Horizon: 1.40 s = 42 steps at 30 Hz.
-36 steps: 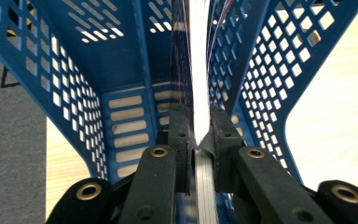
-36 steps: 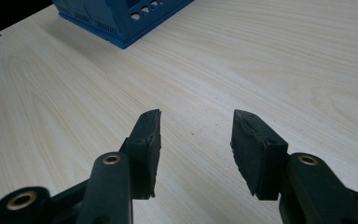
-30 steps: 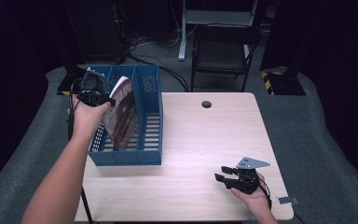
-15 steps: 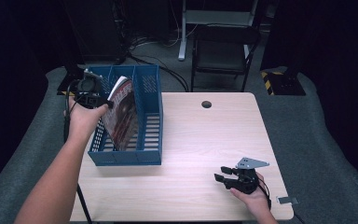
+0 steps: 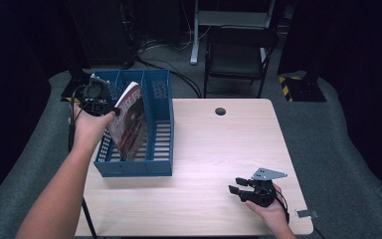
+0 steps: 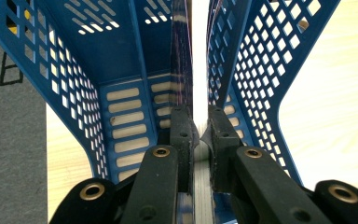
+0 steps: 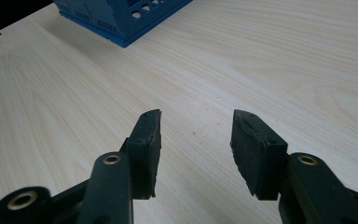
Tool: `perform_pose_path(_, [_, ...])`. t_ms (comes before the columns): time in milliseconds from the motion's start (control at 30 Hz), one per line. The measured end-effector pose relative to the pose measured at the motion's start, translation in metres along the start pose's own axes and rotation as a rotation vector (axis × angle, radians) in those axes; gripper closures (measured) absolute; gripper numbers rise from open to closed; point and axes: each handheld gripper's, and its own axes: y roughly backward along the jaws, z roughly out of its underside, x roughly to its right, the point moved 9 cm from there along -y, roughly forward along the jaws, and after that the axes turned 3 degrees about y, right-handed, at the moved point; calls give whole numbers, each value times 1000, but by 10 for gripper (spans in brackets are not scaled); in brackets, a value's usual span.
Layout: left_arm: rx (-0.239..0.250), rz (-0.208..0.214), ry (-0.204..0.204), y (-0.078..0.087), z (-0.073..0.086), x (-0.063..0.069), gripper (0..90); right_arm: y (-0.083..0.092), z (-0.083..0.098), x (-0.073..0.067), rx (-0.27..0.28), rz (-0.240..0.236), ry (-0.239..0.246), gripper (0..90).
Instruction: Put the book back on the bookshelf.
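A blue plastic file rack stands at the table's left side. In it a magazine stands on edge and leans to the left. My left gripper reaches over the rack's left wall at the magazine's top corner. In the left gripper view its jaws have just been closing and now pinch the magazine's thin edge, so the left gripper is shut on it inside the rack. My right gripper rests low over the table's near right part. It stands open with bare wood between its fingers.
The wooden table has a round cable hole at its far edge and a small grey tab near its right front corner. A black chair and cables stand beyond the table. The rack's corner lies ahead of the right gripper.
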Motion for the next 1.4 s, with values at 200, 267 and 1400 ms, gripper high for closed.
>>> perform_pose_path(200, [2, 4, 6, 0, 0, -1, 841, 0, 0, -1, 3, -3, -1, 526])
perform_pose_path(267, [2, 2, 6, 0, 0, -1, 842, 0, 0, 0, 2, -2, -2, 526])
perform_pose_path(1400, [11, 1, 47, 2, -15, -7, 846, 2, -1, 1, 4, 3, -5, 528])
